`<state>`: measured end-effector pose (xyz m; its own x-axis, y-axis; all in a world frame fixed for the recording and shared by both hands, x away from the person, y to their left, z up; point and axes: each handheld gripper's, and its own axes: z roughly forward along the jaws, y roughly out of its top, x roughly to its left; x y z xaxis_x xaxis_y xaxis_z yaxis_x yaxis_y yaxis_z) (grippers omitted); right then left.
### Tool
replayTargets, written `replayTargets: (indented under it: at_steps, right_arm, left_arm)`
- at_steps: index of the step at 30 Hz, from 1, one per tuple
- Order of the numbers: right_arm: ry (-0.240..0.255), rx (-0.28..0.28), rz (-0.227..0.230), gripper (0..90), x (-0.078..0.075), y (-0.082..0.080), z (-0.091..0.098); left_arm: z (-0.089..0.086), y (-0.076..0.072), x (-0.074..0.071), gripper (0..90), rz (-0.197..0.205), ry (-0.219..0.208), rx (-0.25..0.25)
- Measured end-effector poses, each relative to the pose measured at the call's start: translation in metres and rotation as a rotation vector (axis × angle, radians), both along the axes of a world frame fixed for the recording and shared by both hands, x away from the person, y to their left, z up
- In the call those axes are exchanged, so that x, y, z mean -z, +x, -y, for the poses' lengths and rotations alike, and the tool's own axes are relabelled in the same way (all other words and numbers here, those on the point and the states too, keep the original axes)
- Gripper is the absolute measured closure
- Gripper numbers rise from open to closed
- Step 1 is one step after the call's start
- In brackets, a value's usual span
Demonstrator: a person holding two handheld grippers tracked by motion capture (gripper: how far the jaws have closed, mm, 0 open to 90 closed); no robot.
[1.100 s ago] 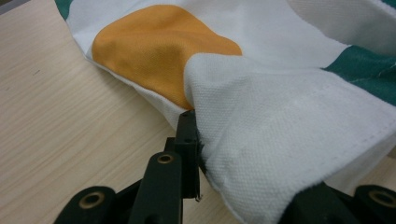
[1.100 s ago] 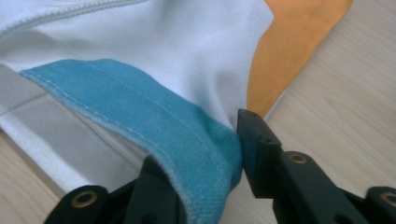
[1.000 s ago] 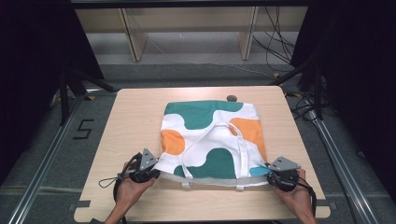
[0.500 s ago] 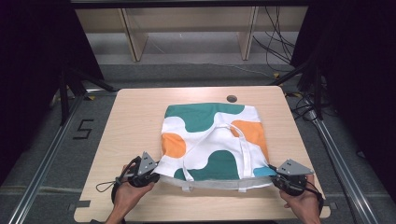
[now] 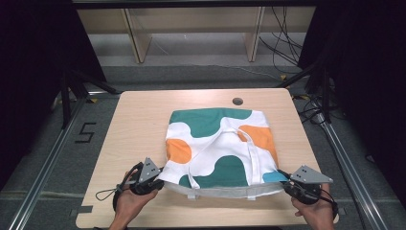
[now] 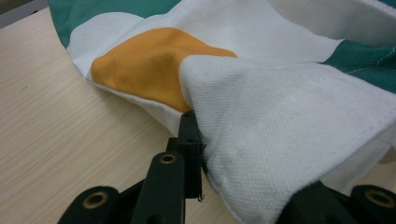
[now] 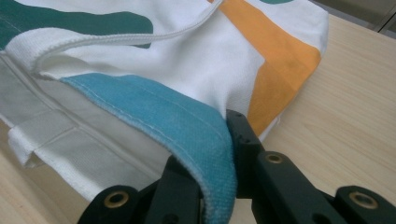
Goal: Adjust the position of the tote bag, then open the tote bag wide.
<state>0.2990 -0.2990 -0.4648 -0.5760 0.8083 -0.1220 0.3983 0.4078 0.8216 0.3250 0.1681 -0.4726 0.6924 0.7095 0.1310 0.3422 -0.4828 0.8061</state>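
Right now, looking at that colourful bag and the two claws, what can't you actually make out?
- Bag interior: high view, its top layer covers it.
- Left claw far pad: left gripper view, cloth drapes over it.
- Right claw pad faces: right gripper view, the blue hem fills the gap.
- Bag's underside: against the table.

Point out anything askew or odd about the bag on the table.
The tote bag lies slightly skewed on the table. Its near corners are lifted, pinched by the left gripper and right gripper, leaving the opening gaping and its handles flopped across it.
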Motion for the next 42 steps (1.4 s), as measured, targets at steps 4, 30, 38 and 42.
replayTargets:
  at_steps: [4,30,38,42]
  right_arm:
    - [-0.007,-0.016,0.012,83.6,0.0,0.0,0.003]
    - [0.023,-0.01,0.041,83.7,-0.003,-0.006,0.009]
    - [0.027,0.0,0.038,84.1,-0.008,-0.01,0.004]
    - [0.031,-0.009,0.07,84.3,-0.013,-0.007,0.005]
  left_arm:
    - [0.001,-0.004,0.0,74.6,0.015,0.02,0.007]
    - [0.008,-0.018,-0.008,74.6,0.052,-0.011,0.026]
    - [0.006,-0.019,-0.015,77.4,0.078,-0.033,-0.001]
    - [0.006,-0.019,-0.018,77.9,0.1,-0.042,-0.005]
